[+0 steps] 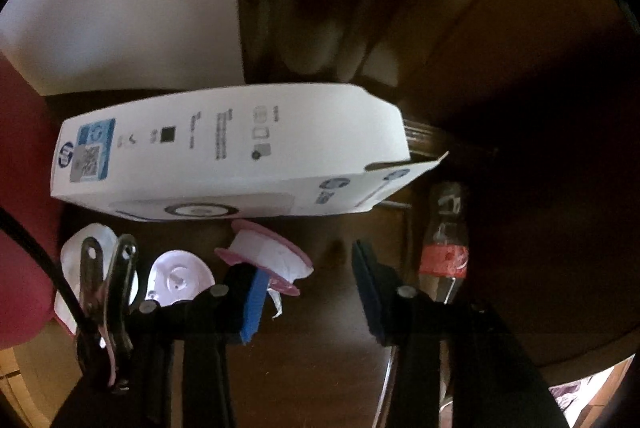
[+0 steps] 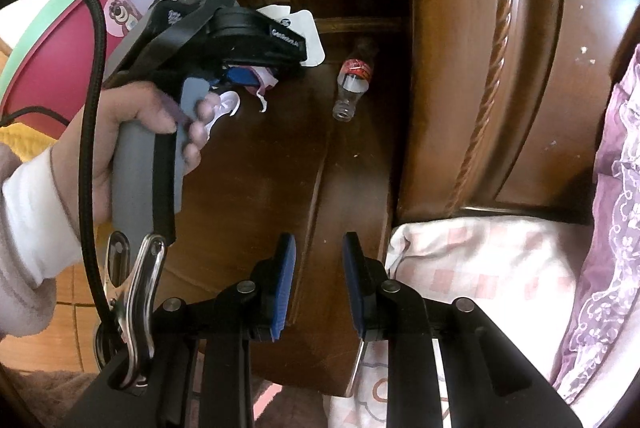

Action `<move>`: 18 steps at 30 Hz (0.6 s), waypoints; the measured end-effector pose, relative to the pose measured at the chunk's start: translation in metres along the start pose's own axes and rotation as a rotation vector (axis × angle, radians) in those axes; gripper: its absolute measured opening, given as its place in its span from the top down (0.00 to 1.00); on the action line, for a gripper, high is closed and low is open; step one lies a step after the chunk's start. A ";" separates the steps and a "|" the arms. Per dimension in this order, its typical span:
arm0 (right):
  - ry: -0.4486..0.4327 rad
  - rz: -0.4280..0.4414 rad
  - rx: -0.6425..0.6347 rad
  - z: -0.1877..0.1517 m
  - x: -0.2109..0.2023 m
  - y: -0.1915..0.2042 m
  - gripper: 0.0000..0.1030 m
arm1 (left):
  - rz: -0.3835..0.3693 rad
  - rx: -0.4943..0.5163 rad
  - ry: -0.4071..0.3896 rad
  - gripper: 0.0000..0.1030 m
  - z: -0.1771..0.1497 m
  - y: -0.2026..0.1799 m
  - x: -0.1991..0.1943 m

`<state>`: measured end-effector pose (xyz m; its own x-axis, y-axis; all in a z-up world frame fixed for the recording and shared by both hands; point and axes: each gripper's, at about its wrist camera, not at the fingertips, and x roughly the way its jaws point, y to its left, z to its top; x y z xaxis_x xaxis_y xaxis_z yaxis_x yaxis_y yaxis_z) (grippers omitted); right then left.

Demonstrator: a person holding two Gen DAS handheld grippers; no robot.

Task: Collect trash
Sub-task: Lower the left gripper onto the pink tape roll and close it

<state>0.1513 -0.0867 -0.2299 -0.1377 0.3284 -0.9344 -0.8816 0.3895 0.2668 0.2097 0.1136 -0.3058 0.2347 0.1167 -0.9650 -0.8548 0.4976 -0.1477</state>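
A dark carved wooden headboard [image 2: 500, 67] rises beside a nightstand whose brown tabletop [image 2: 256, 187] carries the clutter; a checked pink pillow [image 2: 480, 260] lies against it, and a red bin [image 2: 48, 59] stands past the far edge. On the tabletop lies a white HP printer box [image 1: 224, 155], with an empty cola bottle [image 2: 352, 83] on its side just beside it, and a pink tape spool [image 1: 268, 256] near white plastic lids [image 1: 178, 278]. The left gripper [image 1: 312, 292] hangs over the spool with jaws apart, clamping nothing; the right gripper [image 2: 320, 284], jaws parted and empty, hovers well short of the bottle.
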 end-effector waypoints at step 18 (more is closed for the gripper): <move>-0.025 -0.017 -0.027 0.019 0.016 0.004 0.75 | -0.099 0.035 0.034 0.90 -0.029 0.056 -0.045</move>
<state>0.1538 -0.0637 -0.2391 -0.1119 0.3436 -0.9324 -0.8956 0.3716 0.2444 0.1377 0.1117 -0.2768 0.3011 0.0368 -0.9529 -0.8114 0.5348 -0.2357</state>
